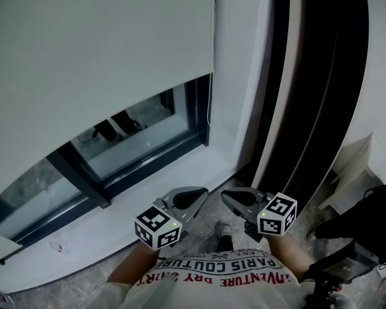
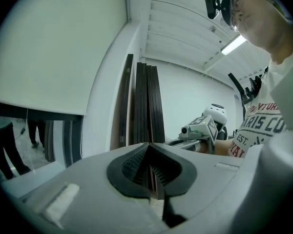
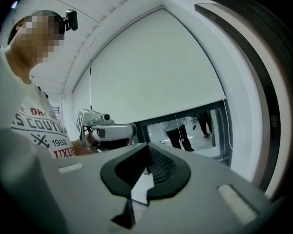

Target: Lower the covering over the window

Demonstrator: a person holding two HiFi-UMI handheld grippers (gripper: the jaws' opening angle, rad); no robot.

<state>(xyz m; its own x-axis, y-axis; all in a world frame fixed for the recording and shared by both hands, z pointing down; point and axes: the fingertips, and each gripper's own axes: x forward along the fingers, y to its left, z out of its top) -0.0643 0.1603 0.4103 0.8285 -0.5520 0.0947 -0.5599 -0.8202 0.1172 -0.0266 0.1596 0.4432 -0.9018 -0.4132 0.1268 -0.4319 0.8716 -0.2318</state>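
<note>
A pale roller blind (image 1: 96,50) covers the upper part of the window, and its bottom edge hangs above a strip of bare glass (image 1: 135,143). A thin cord (image 1: 209,105) runs down the right side of the frame. My left gripper (image 1: 204,193) and right gripper (image 1: 224,194) are held low, close to my body, with their tips pointing at each other. Both are shut with nothing between the jaws. The left gripper view shows its shut jaws, the blind (image 2: 53,48) and the right gripper (image 2: 200,129). The right gripper view shows the blind (image 3: 151,77) and the left gripper (image 3: 105,128).
Several dark long panels (image 1: 309,108) lean upright against the wall right of the window. A white sill (image 1: 83,243) runs under the glass. A white block (image 1: 354,169) and black gear (image 1: 367,227) are on the floor at right. People stand beyond the glass (image 3: 178,133).
</note>
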